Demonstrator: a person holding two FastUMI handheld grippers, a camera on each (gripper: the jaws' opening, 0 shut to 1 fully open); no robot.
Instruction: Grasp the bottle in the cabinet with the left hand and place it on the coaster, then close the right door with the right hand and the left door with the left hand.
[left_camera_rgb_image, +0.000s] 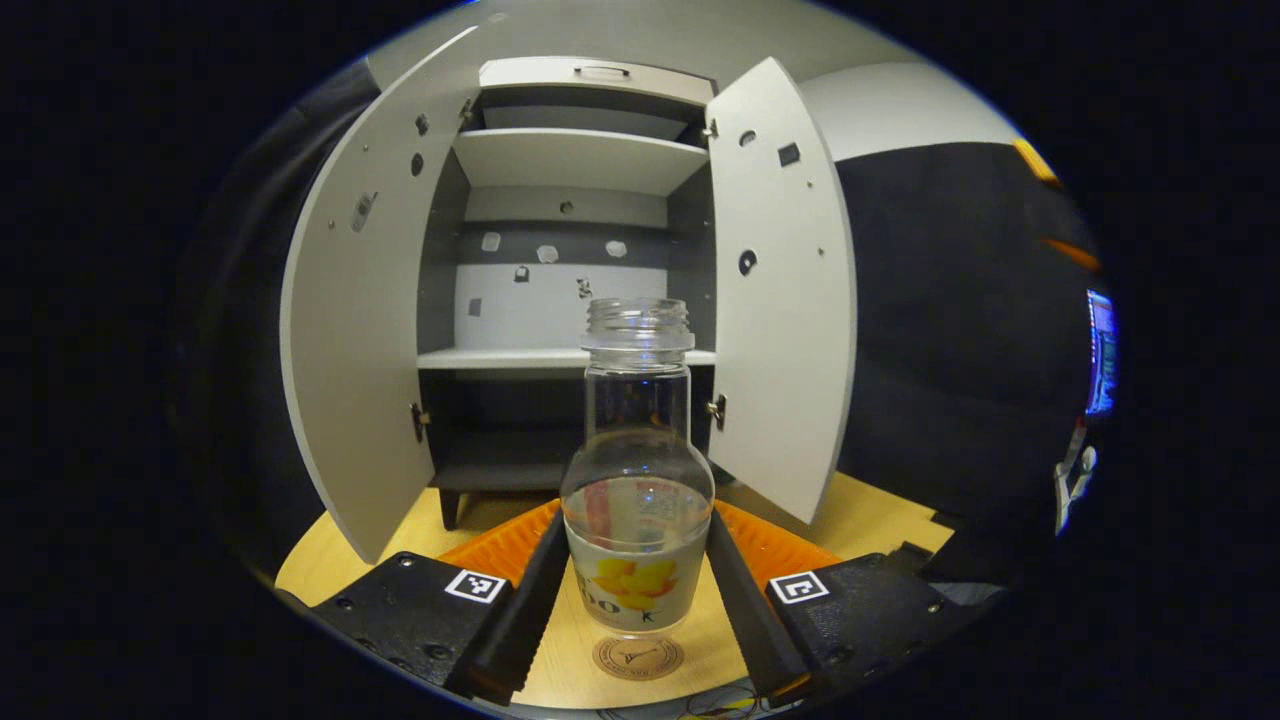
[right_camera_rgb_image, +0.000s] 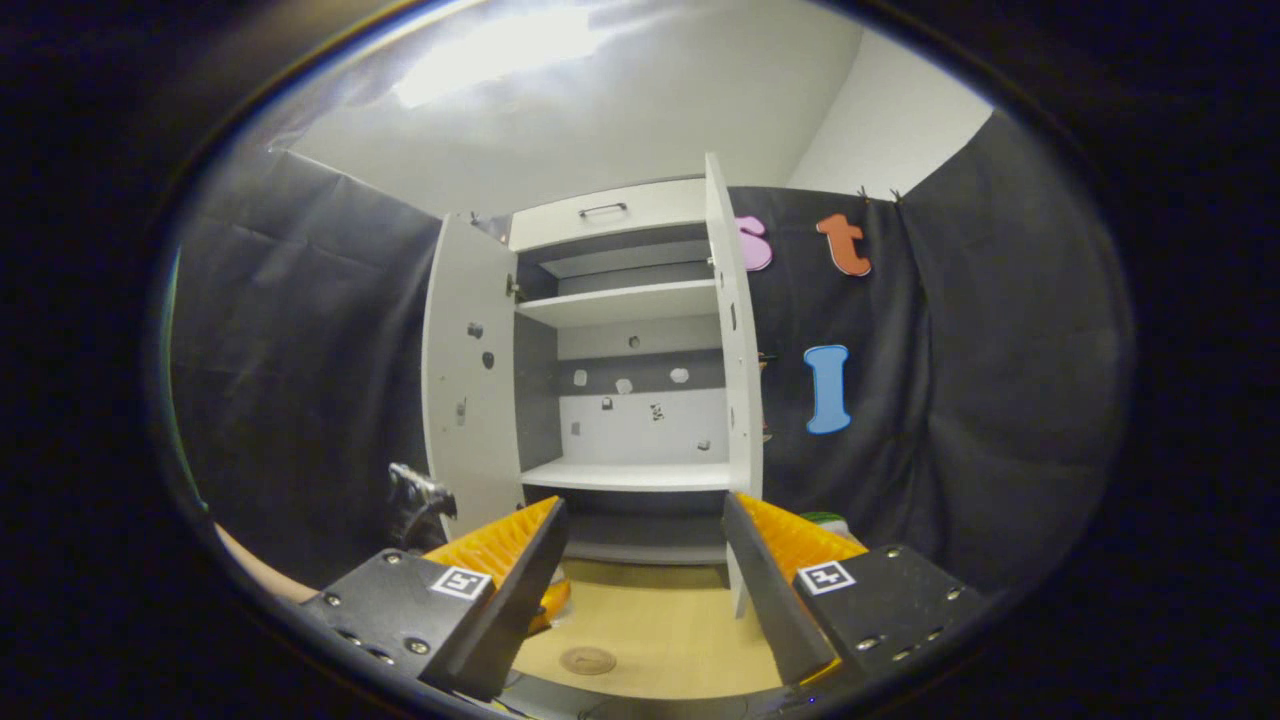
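The cabinet (left_camera_rgb_image: 575, 300) stands ahead of me on the wooden table (left_camera_rgb_image: 870, 510), a tall pale unit with grey inner walls and white shelves, and a drawer front with a handle along its top. Both doors are swung wide open. In my left gripper view the left door (left_camera_rgb_image: 350, 330) bows out on one side and the right door (left_camera_rgb_image: 785, 290) on the other, each with its hinges showing along the inner edge. In my right gripper view the same cabinet (right_camera_rgb_image: 625, 400) stands farther off, its left door (right_camera_rgb_image: 470, 400) facing me flat and its right door (right_camera_rgb_image: 738, 340) seen nearly edge-on.

My left gripper (left_camera_rgb_image: 637, 590) has the clear glass bottle (left_camera_rgb_image: 638, 480) between its two fingers, which close in against the bottle's wide lower body on both sides. The bottle is upright, uncapped, with a printed label around its base. It is out of the cabinet, in front of the open doors, and directly above the small round coaster (left_camera_rgb_image: 637, 657) on the table; I cannot tell whether its base touches the coaster.

My right gripper (right_camera_rgb_image: 640, 590) is spread apart with nothing between its fingers, aimed at the cabinet's lower shelf. The coaster (right_camera_rgb_image: 588, 660) lies on the table just below its fingers.
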